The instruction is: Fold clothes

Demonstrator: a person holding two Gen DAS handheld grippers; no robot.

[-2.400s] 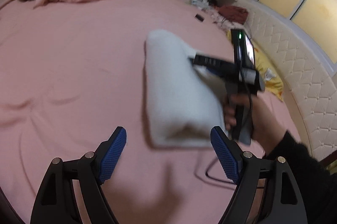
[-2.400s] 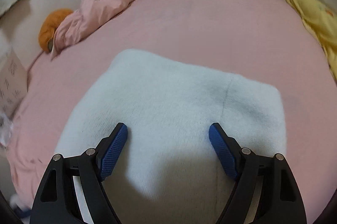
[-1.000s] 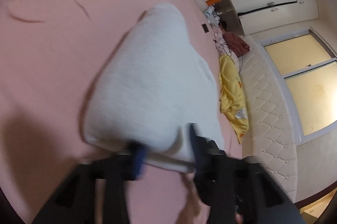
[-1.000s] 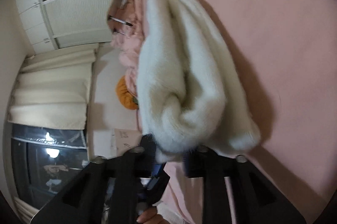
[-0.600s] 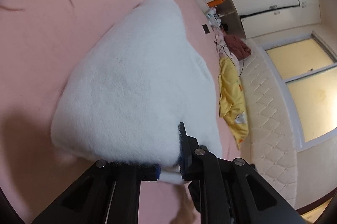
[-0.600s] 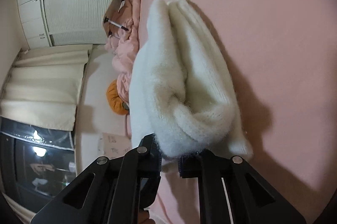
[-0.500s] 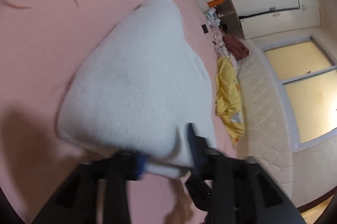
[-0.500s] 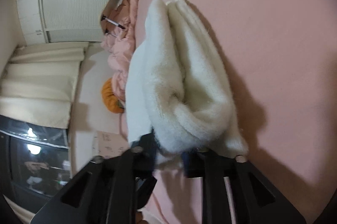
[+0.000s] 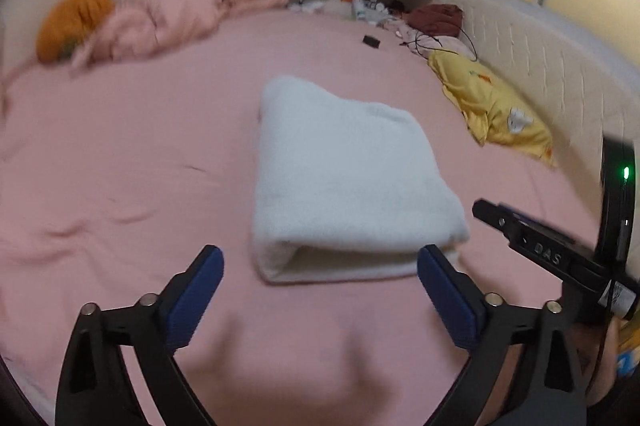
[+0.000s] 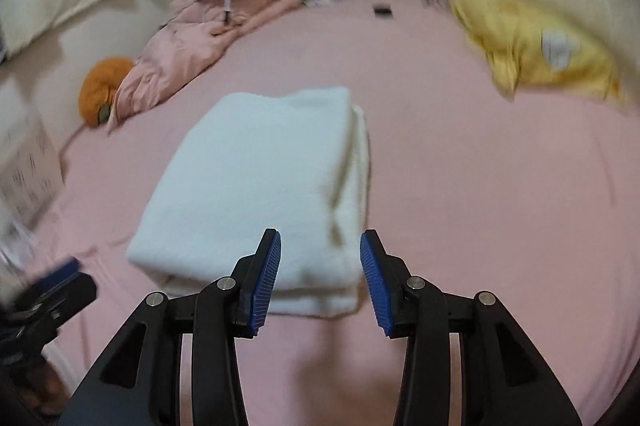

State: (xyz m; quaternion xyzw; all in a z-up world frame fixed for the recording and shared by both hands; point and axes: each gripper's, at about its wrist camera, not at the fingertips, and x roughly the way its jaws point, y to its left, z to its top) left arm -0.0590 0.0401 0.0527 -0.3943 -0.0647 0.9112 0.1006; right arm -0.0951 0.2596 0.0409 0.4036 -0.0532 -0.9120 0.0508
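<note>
- Both tongs have let go since a sec ago & pulled up/back: left tongs (image 9: 320, 278) opening wide, nothing between pads; right tongs (image 10: 320, 278) narrower, also opening, empty.
- Means fold looks done, garment released.
- White sweater (image 9: 344, 178) lies folded flat on pink bed (image 9: 120, 146), just past left tips at 12 o'clock; in right view at 11 o'clock.
- Far: yellow cloth (image 9: 496, 110) at 2 o'clock, untouched.

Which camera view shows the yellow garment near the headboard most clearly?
The left wrist view. There the yellow garment is fairly sharp: its folds, small orange marks and a white patch show. In the right wrist view the same garment is smeared by motion blur, so only its colour, rough outline and a pale patch show.
</note>
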